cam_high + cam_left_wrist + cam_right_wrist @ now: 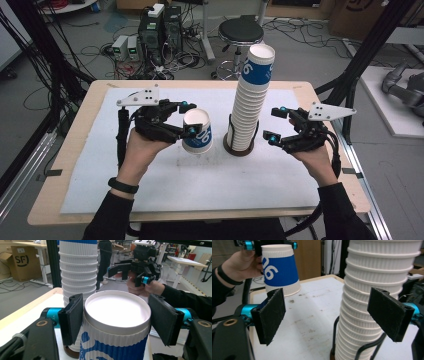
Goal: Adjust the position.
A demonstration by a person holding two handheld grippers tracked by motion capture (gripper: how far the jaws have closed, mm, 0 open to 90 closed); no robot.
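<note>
The left hand-held gripper (187,118) grips a single white-and-blue paper cup (197,131) near its closed end, one pad on each side. The cup is upside down and tilted, left of the surface's (165,187) middle, with its open rim just over the white mat. The right hand-held gripper (274,124) stands open, its pads clear of the tall stack of cups (251,102). The stack rises from a dark holder (239,148) nearer the right edge.
</note>
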